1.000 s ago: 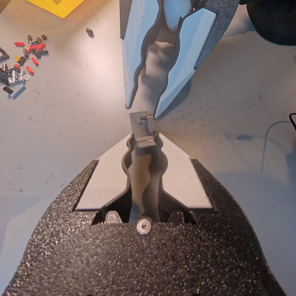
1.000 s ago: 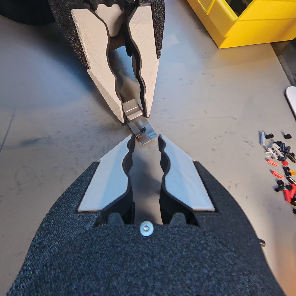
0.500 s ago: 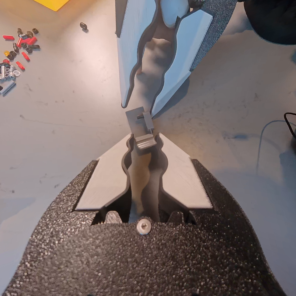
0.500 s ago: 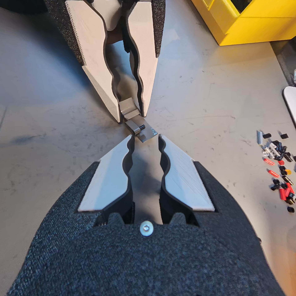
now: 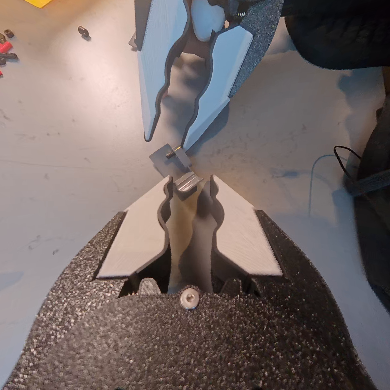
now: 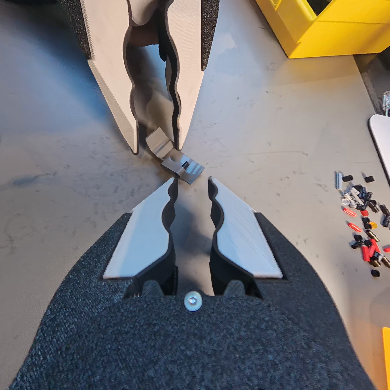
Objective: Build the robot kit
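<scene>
The left tool (image 5: 191, 179) has the folded end of a small grey metal bracket (image 5: 162, 160) between its fingertips. The bracket touches the finger on the tool's left, while a thin gap shows at the other finger, so whether the grip is firm or slack cannot be told. The opening is narrow, little wider than the bracket.

The bracket has turned over the last second. It pointed straight ahead of the left tool; now its flat plate swings off to that tool's left and lies low toward the table (image 5: 63, 147). A short black pin (image 5: 172, 153) stands out of the plate.

The right tool (image 6: 192, 178) faces the left tool head-on, its fingers parted wider than the bracket and holding nothing. From its own camera the bracket (image 6: 190, 168) lies just ahead of the tips, and the tip on its left reaches the edge of the plate near the pin (image 6: 185, 164). Both tools have drawn closer to each other than they were.

To the right of the right tool, well apart, lies a scatter of small red, black and silver parts (image 6: 363, 211). A yellow box (image 6: 337, 31) stands ahead and to its right.
</scene>
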Demonstrator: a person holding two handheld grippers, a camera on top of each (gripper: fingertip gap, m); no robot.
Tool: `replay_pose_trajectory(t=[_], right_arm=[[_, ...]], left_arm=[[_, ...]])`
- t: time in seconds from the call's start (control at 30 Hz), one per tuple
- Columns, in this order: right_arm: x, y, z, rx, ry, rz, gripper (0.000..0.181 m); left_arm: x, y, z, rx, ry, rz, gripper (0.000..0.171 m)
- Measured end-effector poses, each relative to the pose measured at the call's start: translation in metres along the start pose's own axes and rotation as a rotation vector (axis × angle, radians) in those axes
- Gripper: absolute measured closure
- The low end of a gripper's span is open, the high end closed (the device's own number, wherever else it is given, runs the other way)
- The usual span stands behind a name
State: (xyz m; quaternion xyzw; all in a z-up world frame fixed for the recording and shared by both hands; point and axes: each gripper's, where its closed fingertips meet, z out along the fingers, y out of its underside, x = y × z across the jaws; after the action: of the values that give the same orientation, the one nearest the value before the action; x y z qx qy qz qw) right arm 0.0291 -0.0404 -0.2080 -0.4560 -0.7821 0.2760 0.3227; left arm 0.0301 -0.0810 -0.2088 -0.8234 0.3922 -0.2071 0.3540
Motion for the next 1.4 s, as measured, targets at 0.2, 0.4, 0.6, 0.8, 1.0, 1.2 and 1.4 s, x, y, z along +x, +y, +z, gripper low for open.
replay_pose_trajectory(t=[0.2, 0.4, 0.6, 0.8, 1.0, 1.2, 1.4], right_arm=[[0.000, 0.000, 0.000, 0.000, 0.001, -0.003, 0.153], [0.003, -0.005, -0.004, 0.033, 0.012, 0.013, 0.153], [0.009, -0.014, -0.010, 0.100, 0.030, 0.055, 0.153], [0.027, -0.025, -0.023, 0.187, 0.118, 0.091, 0.152], [0.054, -0.035, -0.047, 0.293, 0.232, 0.156, 0.150], [0.068, -0.036, -0.060, 0.358, 0.290, 0.216, 0.150], [0.073, -0.034, -0.063, 0.371, 0.320, 0.217, 0.149]], left_arm=[[0.004, -0.004, -0.005, 0.025, 0.039, -0.006, 0.138], [0.002, -0.018, -0.015, 0.120, 0.051, -0.025, 0.138], [-0.015, -0.038, -0.032, 0.275, -0.013, -0.064, 0.138], [-0.039, -0.046, -0.046, 0.384, -0.102, -0.125, 0.134], [-0.046, -0.040, -0.043, 0.372, -0.111, -0.155, 0.134], [-0.049, -0.042, -0.045, 0.385, -0.150, -0.132, 0.136], [-0.063, -0.049, -0.063, 0.468, -0.260, -0.124, 0.137]])
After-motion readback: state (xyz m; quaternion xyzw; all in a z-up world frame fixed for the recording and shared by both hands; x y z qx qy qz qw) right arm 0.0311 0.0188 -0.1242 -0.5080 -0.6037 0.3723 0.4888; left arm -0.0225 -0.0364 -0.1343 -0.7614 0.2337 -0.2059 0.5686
